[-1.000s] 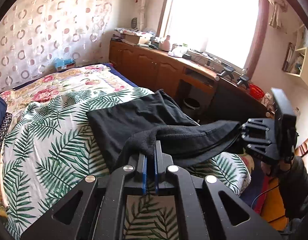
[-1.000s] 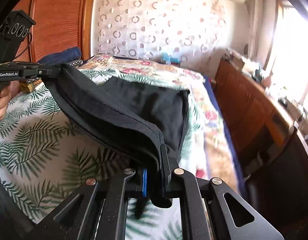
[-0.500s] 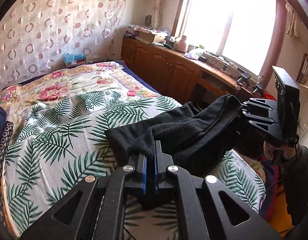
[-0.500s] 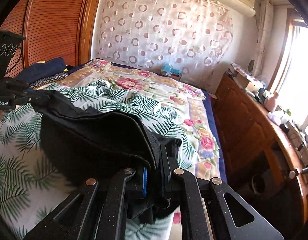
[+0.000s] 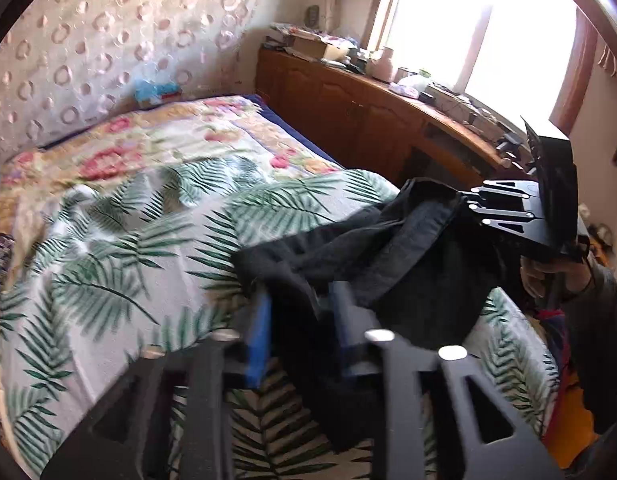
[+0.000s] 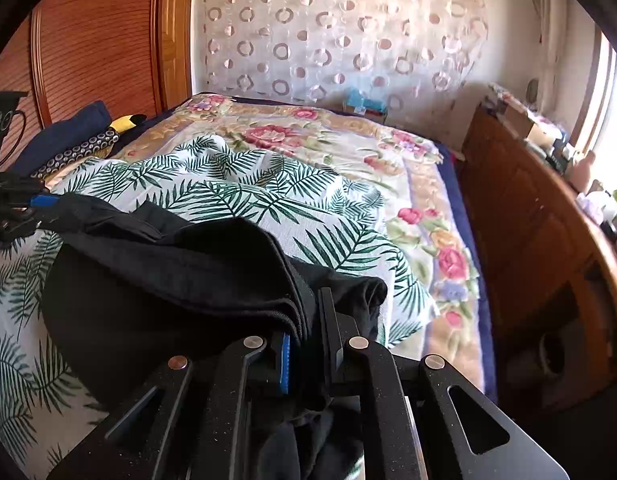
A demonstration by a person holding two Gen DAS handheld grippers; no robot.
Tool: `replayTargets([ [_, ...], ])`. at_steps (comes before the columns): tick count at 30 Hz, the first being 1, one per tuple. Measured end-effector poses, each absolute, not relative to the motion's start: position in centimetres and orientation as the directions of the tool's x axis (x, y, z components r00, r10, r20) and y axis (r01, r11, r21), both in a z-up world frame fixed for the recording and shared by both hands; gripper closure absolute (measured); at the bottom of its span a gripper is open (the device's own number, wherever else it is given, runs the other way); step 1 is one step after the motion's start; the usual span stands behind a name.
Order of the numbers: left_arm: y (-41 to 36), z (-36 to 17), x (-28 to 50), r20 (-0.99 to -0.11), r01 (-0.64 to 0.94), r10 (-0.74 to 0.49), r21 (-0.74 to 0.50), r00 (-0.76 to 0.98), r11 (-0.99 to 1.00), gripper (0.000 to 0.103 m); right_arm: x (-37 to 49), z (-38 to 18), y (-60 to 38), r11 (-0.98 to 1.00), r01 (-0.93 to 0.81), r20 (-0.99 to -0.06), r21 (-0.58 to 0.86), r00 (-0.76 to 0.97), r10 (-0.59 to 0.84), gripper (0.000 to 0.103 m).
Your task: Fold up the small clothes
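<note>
garment (image 6: 196, 264) dragged nearer, palm-print sheet (image 6: 244, 184)

Left gripper (image 5: 298, 320) jaws opening, were clamped on black garment (image 5: 392, 256); cloth now loose between them. Garment dragged toward bed's near edge, bunched.

Left gripper (image 5: 300, 300) angled downward, jaws opening with black cloth between them, right gripper (image 6: 306, 330) angled downward, jaws pinched nearly together on black fabric, a hand (image 5: 548, 276) gripping its handle from below, dark sleeve behind
</note>
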State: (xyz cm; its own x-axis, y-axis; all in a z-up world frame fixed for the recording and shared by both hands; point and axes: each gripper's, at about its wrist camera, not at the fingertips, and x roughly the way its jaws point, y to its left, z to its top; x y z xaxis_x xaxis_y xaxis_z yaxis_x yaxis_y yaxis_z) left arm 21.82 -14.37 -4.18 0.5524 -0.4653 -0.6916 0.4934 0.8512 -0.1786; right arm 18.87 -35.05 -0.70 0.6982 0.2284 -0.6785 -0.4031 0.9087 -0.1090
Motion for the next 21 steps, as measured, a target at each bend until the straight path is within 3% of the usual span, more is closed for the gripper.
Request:
replayTargets([
  [1, -14.2, -4.1, 21.9, -0.687, 0.492, -0.463, -0.173, 0.560, 0.853, 0.061, 19.1, -0.5, -35.2, 0.909, -0.404, -0.679, -0.098, 0.695, 0.236, 0.094],
  [3, -13.8, -4.0, 22.1, -0.683, 0.492, -0.469, -0.182, 0.560, 0.852, 0.039, 19.5, 0.0, -35.7, 0.913, -0.404, -0.677, -0.062, 0.689, 0.259, 0.092],
  [5, -13.4, -4.3, 22.4, -0.682, 0.485, -0.473, -0.195, 0.557, 0.853, 0.024, 20.1, 0.6, -36.4, 0.921, -0.390, -0.672, -0.019, 0.687, 0.277, 0.079],
  [7, -13.1, -5.0, 22.7, -0.689, 0.476, -0.473, -0.207, 0.550, 0.855, 0.023, 20.7, 1.5, -37.2, 0.933, -0.358, -0.656, 0.022, 0.699, 0.284, 0.067],
  [14, -12.8, -7.1, 23.5, -0.717, 0.443, -0.459, -0.231, 0.525, 0.866, 0.023, 20.8, 4.7, -39.8, 0.987, -0.143, -0.599, -0.070, 0.798, 0.073, 0.067],
  [21, -12.8, -7.9, 23.6, -0.721, 0.434, -0.459, -0.241, 0.518, 0.868, 0.023, 16.3, 5.2, -40.5, 0.976, -0.211, -0.621, -0.050, 0.772, 0.135, 0.063],
])
